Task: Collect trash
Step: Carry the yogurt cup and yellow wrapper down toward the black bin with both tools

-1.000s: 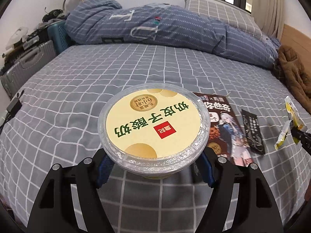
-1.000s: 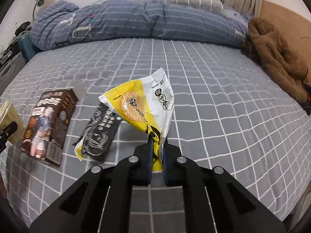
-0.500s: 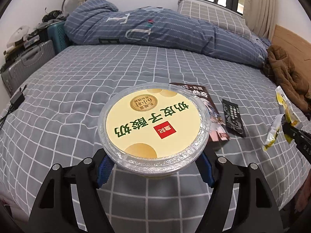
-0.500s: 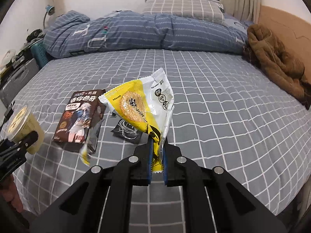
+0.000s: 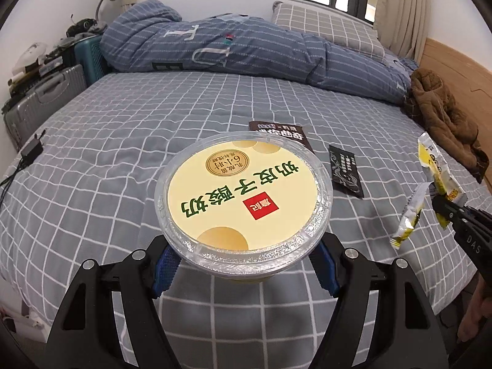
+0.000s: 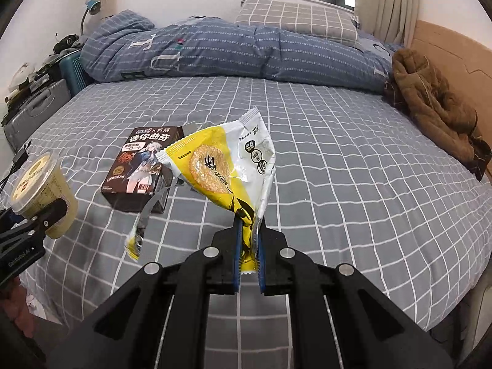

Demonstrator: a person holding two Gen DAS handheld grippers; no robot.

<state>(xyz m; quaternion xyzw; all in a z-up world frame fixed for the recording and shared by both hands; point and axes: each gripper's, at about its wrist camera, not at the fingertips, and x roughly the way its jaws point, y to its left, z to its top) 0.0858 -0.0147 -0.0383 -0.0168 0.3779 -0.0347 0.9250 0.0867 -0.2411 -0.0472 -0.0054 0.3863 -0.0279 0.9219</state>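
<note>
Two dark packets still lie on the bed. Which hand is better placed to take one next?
Neither yet: the left gripper holds the round yellow-lidded yogurt cup and the right gripper the yellow snack wrapper. The right is nearer the flat black sachet.

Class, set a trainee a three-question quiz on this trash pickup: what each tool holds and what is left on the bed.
1. What does the left tool hold?
2. True or false: the right tool is open.
3. Which trash lies on the bed: A) cookie box and black sachet; B) bottle?

Key: 1. the yogurt cup; 2. false, it pinches the yellow snack wrapper; 3. A
</note>
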